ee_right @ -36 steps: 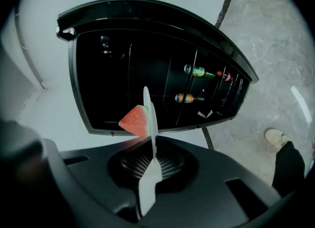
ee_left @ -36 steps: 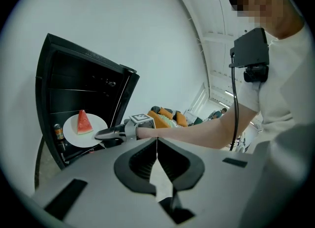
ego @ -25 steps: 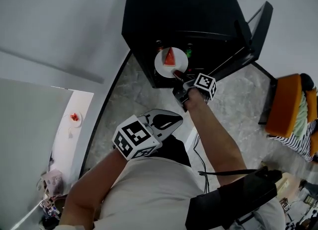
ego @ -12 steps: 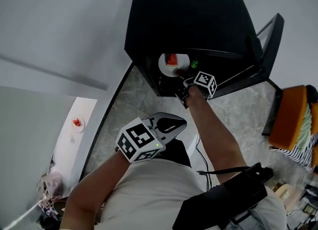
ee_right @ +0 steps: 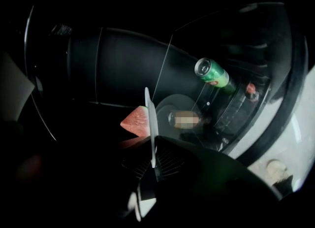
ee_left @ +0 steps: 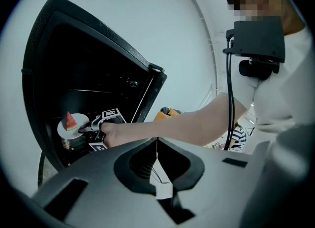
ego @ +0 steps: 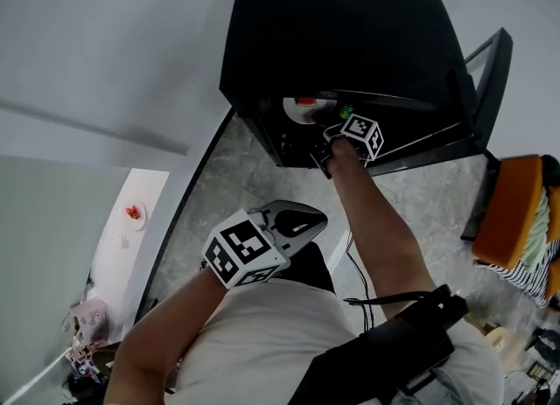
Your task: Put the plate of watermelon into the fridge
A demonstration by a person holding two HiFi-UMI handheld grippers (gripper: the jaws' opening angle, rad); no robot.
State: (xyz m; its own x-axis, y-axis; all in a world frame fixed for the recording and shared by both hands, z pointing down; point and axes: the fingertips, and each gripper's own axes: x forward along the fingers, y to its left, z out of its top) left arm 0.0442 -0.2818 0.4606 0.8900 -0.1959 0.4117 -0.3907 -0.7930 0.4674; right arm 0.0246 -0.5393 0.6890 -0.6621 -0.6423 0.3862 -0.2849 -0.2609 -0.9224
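Note:
A white plate [ego: 297, 112] bearing a red watermelon wedge [ego: 305, 101] sits half under the top of the black fridge [ego: 332, 27], inside its open front. My right gripper [ego: 322, 127] is shut on the plate's near rim. In the right gripper view the plate [ee_right: 150, 118] stands edge-on between the jaws, with the watermelon wedge [ee_right: 135, 120] to its left in the dark interior. The left gripper view shows the plate [ee_left: 63, 128] and wedge [ee_left: 70, 119] level in the fridge opening. My left gripper [ego: 293, 219] hangs by my body, shut and empty.
The fridge door [ego: 477, 88] stands open to the right. A green can [ee_right: 212, 73] and bottles sit in its rack. An orange chair [ego: 512, 193] is at the far right. A white counter at the left carries another plate of watermelon [ego: 131, 213]. Cables trail on the stone floor.
My right gripper has carried the plate forward, from in front of the fridge opening to partly under its top. The left gripper has barely moved.

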